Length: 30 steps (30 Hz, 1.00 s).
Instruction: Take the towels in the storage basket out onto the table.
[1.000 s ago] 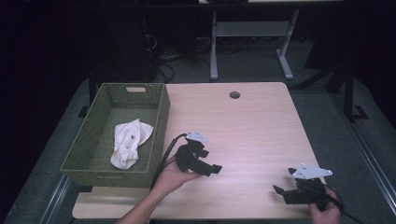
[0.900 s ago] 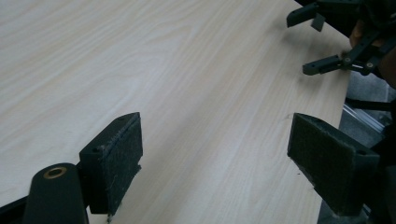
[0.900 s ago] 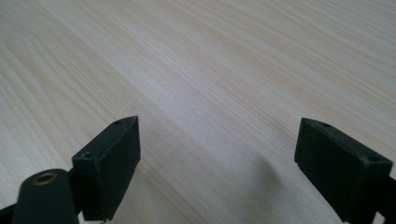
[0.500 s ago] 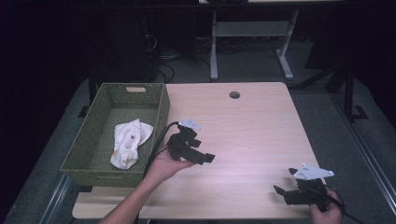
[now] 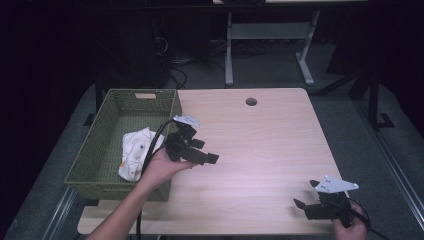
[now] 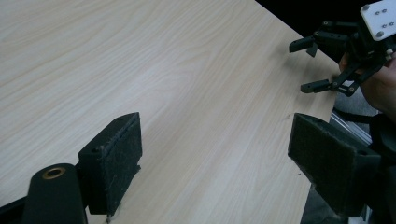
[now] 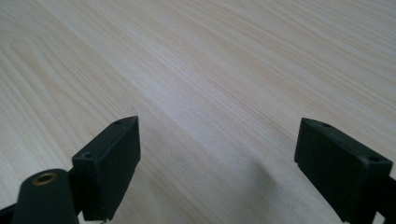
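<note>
Right now I am holding the left gripper [image 5: 200, 152] above the table [image 5: 270, 145], just right of the green woven basket [image 5: 107, 150] that is sitting at the table's left edge, and its fingers [image 6: 112, 161] are spread wide with nothing between them. In the left gripper view those fingers are framing bare wood, with the other gripper showing farther off at the near right corner. I am keeping the right gripper [image 5: 312, 199] low at that near right corner, its fingers [image 7: 109, 158] likewise released and empty over plain tabletop. The thing I am working toward, as I judge it, is the white patterned cloth [image 5: 134, 152], which is lying crumpled inside the basket, toward its near right part and close beside my left hand [image 5: 160, 167]. I am reading this as the approach stage: nothing is being grasped yet. The next move, I think, is calling for me to turn the left gripper toward the basket, dip over its wall without catching the weave, and close on a raised fold of the cloth.
</note>
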Available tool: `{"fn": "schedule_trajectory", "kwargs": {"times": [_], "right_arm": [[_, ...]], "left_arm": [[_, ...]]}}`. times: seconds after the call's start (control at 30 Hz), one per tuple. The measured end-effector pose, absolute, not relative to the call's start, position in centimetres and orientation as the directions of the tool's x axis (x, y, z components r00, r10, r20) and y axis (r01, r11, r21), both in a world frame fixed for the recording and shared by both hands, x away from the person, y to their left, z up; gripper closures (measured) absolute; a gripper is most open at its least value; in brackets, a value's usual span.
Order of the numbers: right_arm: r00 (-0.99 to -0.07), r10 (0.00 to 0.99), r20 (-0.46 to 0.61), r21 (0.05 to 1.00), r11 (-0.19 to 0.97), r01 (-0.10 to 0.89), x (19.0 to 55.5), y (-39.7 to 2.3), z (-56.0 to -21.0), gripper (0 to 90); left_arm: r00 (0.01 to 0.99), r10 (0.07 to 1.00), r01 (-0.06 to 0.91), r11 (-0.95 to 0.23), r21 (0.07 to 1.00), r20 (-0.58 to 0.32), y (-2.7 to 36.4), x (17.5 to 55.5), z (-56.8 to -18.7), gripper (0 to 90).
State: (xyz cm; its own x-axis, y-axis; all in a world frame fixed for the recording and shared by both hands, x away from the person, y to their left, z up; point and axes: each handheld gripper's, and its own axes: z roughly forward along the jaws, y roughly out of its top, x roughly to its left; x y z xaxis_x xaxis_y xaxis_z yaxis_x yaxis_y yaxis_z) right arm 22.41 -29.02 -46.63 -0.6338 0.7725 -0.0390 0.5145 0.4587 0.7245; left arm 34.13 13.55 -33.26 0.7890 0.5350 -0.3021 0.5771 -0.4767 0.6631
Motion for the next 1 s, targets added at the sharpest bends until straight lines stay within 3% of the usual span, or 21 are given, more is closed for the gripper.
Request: {"fn": "schedule_trajectory", "kwargs": {"times": [1.0], "right_arm": [[-0.642, 0.765, -0.050, 0.716, 0.475, 0.512, 22.6, -28.8, -46.7, 14.0]], "left_arm": [[0.729, 0.600, 0.643, -0.433, 0.631, -0.330, 24.5, 36.0, -30.5, 17.3]]}}
